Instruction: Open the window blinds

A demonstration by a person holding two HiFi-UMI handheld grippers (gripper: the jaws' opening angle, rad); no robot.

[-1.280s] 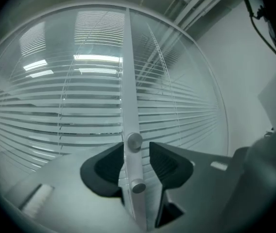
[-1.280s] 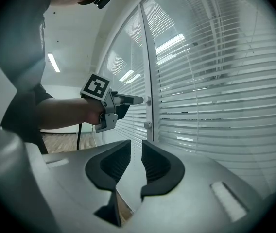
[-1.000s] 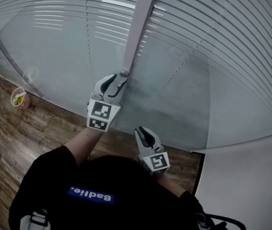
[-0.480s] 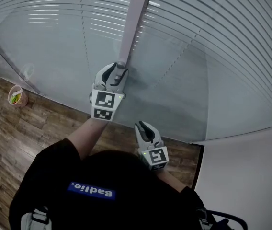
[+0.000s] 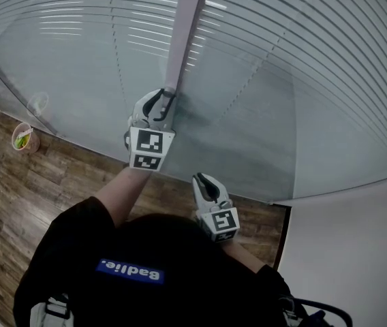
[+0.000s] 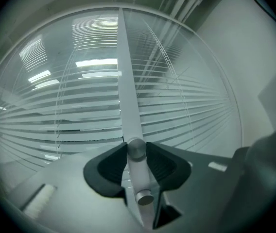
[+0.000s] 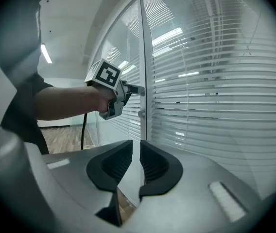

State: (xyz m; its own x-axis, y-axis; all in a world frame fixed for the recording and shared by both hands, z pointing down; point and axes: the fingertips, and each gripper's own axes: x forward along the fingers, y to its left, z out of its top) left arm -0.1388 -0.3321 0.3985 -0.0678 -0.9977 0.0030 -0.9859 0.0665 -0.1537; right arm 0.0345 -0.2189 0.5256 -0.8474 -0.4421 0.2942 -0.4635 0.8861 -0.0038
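Slatted blinds [image 5: 302,67] hang behind a glass wall, split by a pale upright post [image 5: 183,39]. A small round metal knob [image 6: 137,148] sticks out of that post [image 6: 127,81]. My left gripper [image 5: 165,101] points level at the post, and its jaws are closing, with the dark pads against both sides of the knob. A second knob [image 6: 145,197] sits lower on the post. My right gripper [image 5: 204,182] hangs lower and nearer to me, jaws a narrow gap apart with nothing between them [image 7: 134,152]. In the right gripper view the left gripper [image 7: 139,90] reaches the post from the left.
A paper cup with food [image 5: 24,138] stands on the wooden floor [image 5: 16,182] by the glass at the left. A white wall [image 5: 357,251] meets the glass at the right. A black cable [image 7: 83,130] hangs under my left arm.
The left gripper's jaws stood wide around the knob and have now narrowed onto it. Both hands have stayed about where they were.
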